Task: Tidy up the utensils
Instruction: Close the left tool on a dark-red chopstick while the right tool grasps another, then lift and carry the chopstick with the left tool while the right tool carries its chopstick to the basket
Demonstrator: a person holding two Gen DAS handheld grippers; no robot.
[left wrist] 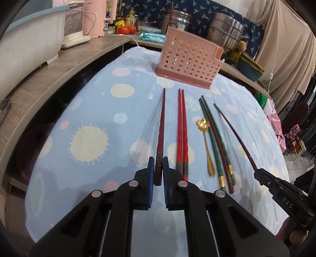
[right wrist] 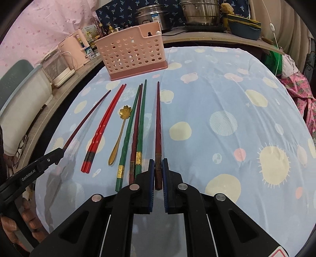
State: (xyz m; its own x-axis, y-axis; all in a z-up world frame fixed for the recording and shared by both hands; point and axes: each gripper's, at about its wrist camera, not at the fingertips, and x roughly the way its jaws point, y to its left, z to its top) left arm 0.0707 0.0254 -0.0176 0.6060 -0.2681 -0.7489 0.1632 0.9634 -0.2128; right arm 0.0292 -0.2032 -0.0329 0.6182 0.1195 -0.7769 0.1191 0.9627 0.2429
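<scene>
My left gripper (left wrist: 158, 161) is shut on a dark red chopstick (left wrist: 161, 126), which points at the pink perforated utensil holder (left wrist: 187, 59); they also show in the right wrist view, gripper (right wrist: 59, 153) and chopstick (right wrist: 86, 116). My right gripper (right wrist: 158, 163) is shut on another dark red chopstick (right wrist: 158, 122), seen in the left wrist view (left wrist: 235, 134) with that gripper (left wrist: 258, 173). On the cloth between them lie two red chopsticks (left wrist: 182, 130), a gold flower spoon (left wrist: 206, 146), and two green chopsticks with a dark red one (left wrist: 217, 144).
The table has a light blue cloth with circles (left wrist: 88, 142). A shelf on the left carries a white tub (left wrist: 25, 43) and pink appliances (left wrist: 94, 17). Steel pots (right wrist: 199, 11) and blue dishes (right wrist: 244, 27) stand behind the holder (right wrist: 132, 51).
</scene>
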